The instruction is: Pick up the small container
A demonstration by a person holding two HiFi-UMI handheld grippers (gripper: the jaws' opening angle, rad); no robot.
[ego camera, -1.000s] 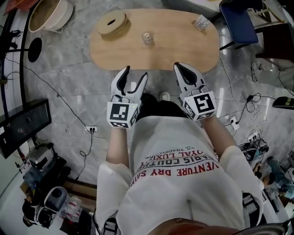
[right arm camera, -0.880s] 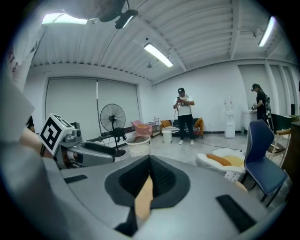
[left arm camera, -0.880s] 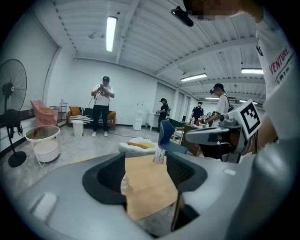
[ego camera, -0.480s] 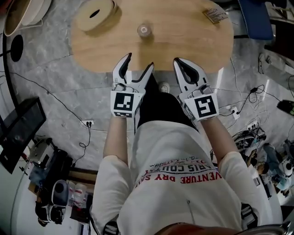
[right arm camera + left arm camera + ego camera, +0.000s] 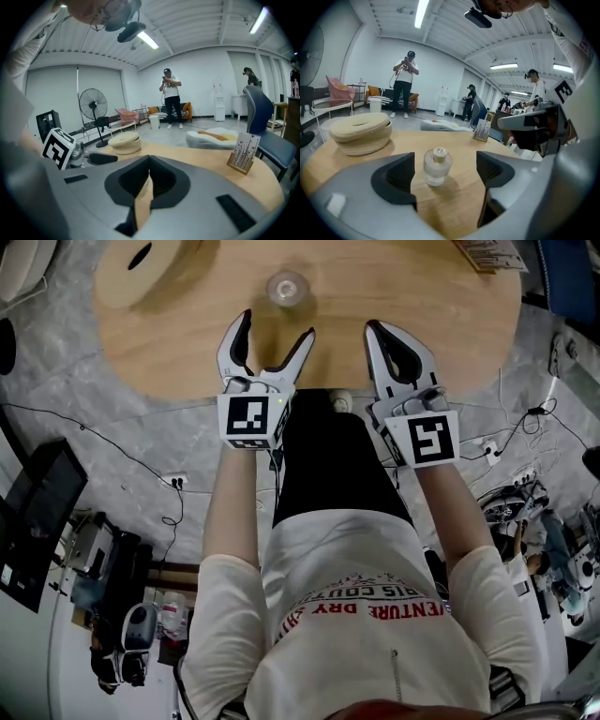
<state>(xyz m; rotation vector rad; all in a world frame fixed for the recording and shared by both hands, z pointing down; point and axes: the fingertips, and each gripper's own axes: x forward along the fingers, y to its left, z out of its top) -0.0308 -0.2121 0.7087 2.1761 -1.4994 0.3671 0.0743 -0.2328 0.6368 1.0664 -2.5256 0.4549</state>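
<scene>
The small container [image 5: 287, 285] is a clear glass jar with a cork stopper, upright on the oval wooden table [image 5: 441, 343]. My left gripper [image 5: 274, 329] is over the table's near edge, just short of the jar and pointing at it. Its jaws are opening, with nothing between the pads. In the left gripper view the jar [image 5: 437, 166] stands a short way ahead, centred in the left gripper [image 5: 444, 176] gap and untouched. My right gripper [image 5: 386, 332] hovers to the right of the jar, shut and empty; its tips meet in the right gripper [image 5: 149, 171] view.
A round woven basket [image 5: 141, 263] sits at the table's far left, seen also as the basket [image 5: 361, 133]. A card stand [image 5: 241, 157] is at the far right, beside a blue chair [image 5: 262, 122]. Cables lie on the floor [image 5: 112, 456]. People stand across the room.
Both grippers have moved forward from above the floor to over the table's near edge, closer to the jar. The left jaws have spread wider.
</scene>
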